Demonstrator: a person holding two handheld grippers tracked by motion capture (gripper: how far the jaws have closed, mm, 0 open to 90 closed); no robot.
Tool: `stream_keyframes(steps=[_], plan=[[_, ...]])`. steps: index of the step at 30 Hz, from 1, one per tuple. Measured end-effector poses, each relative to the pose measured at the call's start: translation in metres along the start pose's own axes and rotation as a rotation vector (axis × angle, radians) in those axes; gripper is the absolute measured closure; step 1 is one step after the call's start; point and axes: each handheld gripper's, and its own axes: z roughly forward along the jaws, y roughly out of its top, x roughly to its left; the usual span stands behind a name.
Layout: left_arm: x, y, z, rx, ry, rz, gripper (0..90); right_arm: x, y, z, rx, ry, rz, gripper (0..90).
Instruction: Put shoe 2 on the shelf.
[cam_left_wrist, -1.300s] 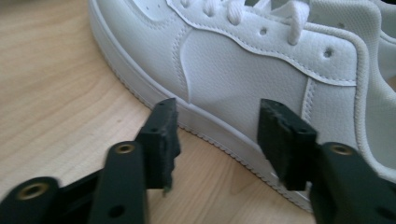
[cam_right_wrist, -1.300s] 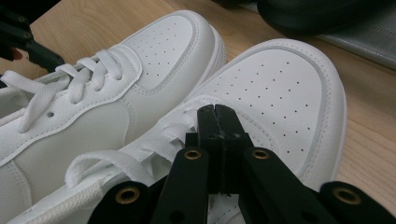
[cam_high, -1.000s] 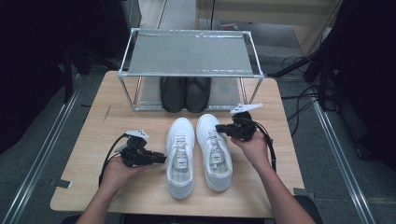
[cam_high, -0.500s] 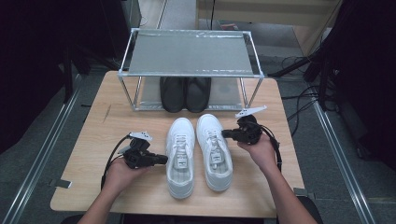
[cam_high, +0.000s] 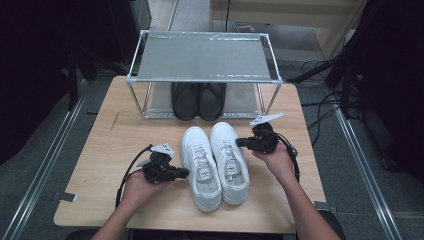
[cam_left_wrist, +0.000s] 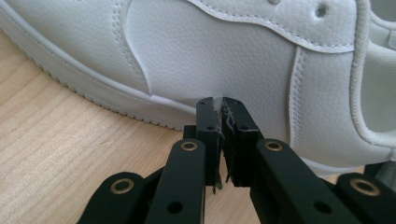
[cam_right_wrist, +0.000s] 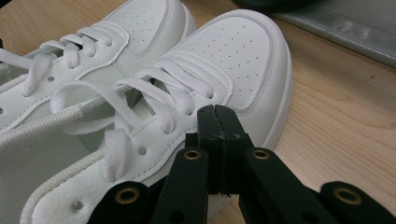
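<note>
A pair of white sneakers sits side by side on the near half of the wooden table (cam_high: 105, 150), toes pointing away toward the far edge. The left sneaker (cam_high: 201, 167) and the right sneaker (cam_high: 229, 162) touch along their inner sides, and both are laced.

The left gripper (cam_high: 184, 173) comes in from the left, held level, its tips right at the outer side of the left sneaker. In the left gripper view its jaws have just been closing and now stand pinched together, with nothing between them; the tips sit against or just short of the white leather side of the left sneaker (cam_left_wrist: 210, 60), and I cannot tell whether they touch it.

The right gripper (cam_high: 241, 142) comes in from the right, its jaws clenched tight on nothing. In the right gripper view its tips rest at the outer side of the right sneaker (cam_right_wrist: 233, 60), just below the laces (cam_right_wrist: 154, 93).

At the far side of the table stands a metal rack (cam_high: 202, 57) with a grey top shelf. A pair of black shoes (cam_high: 198, 100) stands under it on the lower shelf, well apart from the white pair.
</note>
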Motion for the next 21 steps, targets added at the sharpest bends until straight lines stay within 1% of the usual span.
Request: stream_keyframes(steps=[2, 5, 6, 9, 14, 16, 19, 21], plan=[[-0.001, -0.001, 0.000, -0.002, -0.001, 0.011, 86.9, -0.001, 0.000, 0.000, 0.000, 0.008, 0.007, 90.0], [-0.003, 0.000, 0.001, -0.003, 0.011, 0.026, 88.9, -0.003, 0.000, 0.000, -0.004, 0.015, 0.012, 90.0], [-0.004, 0.000, 0.001, -0.004, 0.008, 0.025, 89.2, -0.003, 0.000, 0.001, -0.006, 0.019, 0.017, 90.0], [-0.006, 0.000, 0.004, 0.001, -0.016, 0.024, 89.3, -0.005, 0.000, 0.001, -0.015, 0.013, 0.025, 90.0], [-0.017, 0.001, 0.012, 0.002, -0.032, 0.052, 89.3, -0.009, 0.002, 0.001, -0.019, -0.003, 0.041, 90.0], [-0.022, 0.002, 0.016, 0.002, -0.045, 0.061, 89.3, -0.010, 0.004, 0.002, -0.020, -0.014, 0.034, 90.0], [-0.029, 0.002, 0.023, 0.001, -0.074, 0.073, 89.2, -0.012, 0.005, 0.003, -0.034, -0.023, 0.045, 90.0], [-0.029, 0.003, 0.022, 0.011, -0.083, 0.079, 88.9, -0.013, 0.005, 0.003, -0.040, -0.027, 0.051, 90.0]])
